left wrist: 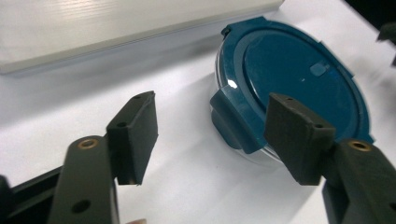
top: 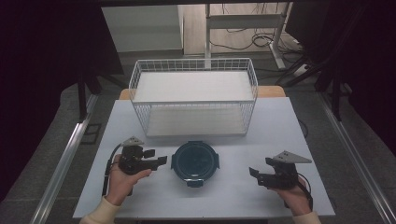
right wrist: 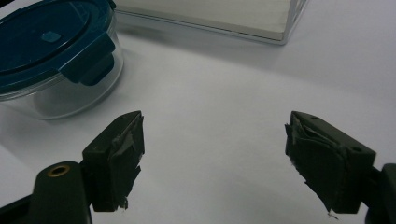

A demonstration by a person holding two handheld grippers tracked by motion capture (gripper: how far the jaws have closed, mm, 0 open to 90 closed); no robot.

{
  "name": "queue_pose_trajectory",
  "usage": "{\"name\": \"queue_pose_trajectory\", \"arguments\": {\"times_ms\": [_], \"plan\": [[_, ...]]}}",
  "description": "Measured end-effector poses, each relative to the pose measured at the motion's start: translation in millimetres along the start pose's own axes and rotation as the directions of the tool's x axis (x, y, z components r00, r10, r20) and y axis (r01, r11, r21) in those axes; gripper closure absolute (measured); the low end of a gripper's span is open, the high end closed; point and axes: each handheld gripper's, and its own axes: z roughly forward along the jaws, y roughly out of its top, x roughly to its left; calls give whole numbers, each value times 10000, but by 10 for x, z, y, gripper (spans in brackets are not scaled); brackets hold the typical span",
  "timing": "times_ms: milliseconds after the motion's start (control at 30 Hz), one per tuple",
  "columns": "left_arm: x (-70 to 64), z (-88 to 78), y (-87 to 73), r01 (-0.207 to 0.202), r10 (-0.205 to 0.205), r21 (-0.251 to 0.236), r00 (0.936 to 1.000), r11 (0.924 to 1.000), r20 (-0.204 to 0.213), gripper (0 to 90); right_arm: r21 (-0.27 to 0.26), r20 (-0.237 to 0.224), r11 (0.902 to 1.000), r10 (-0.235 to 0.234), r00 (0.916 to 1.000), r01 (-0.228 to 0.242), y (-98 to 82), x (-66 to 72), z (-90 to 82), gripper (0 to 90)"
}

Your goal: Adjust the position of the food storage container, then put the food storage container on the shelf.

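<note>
A round clear container with a dark teal clip-on lid [top: 195, 162] sits at the middle of the white table [top: 275, 126], near its front. My left gripper [top: 156, 157] is held just left of it, open, jaws pointing at the container, nothing between them. In the left gripper view the open left gripper [left wrist: 215, 123] frames a side clip, and the container [left wrist: 299, 74] lies just beyond the jaws. My right gripper [top: 259, 167] hovers open to the right of the container, a short gap away. The right gripper view has the right gripper [right wrist: 215, 149] over bare table and the container [right wrist: 46, 42] at upper left.
A white wire basket [top: 194, 61] with a white floor stands behind the container, across the table's middle and back. Its base edge [left wrist: 116, 28] [right wrist: 210, 14] runs along the top of both gripper views. Black curtains, metal rails and cables surround the table.
</note>
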Motion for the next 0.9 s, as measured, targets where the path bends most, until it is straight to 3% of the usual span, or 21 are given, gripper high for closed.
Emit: {"name": "queue_pose_trajectory", "arguments": {"times_ms": [367,400,800,900], "plan": [[66,-69,-25,392,-391,-184,9992,9991,28,269,9,-86,10000,-26,10000,26,20,16,19,189],[65,-72,-20,418,-414,-199,9990,9989,194,261,-11,-103,10000,-3,9999,3,22,20,14,187],[55,-46,-24,566,-558,-136,9969,9983,550,222,-169,-700,9999,-13,9975,1,82,144,44,137],[54,-36,-21,658,-650,-125,9963,9978,567,215,-165,-1050,9995,252,9941,-271,126,194,65,135]]}}
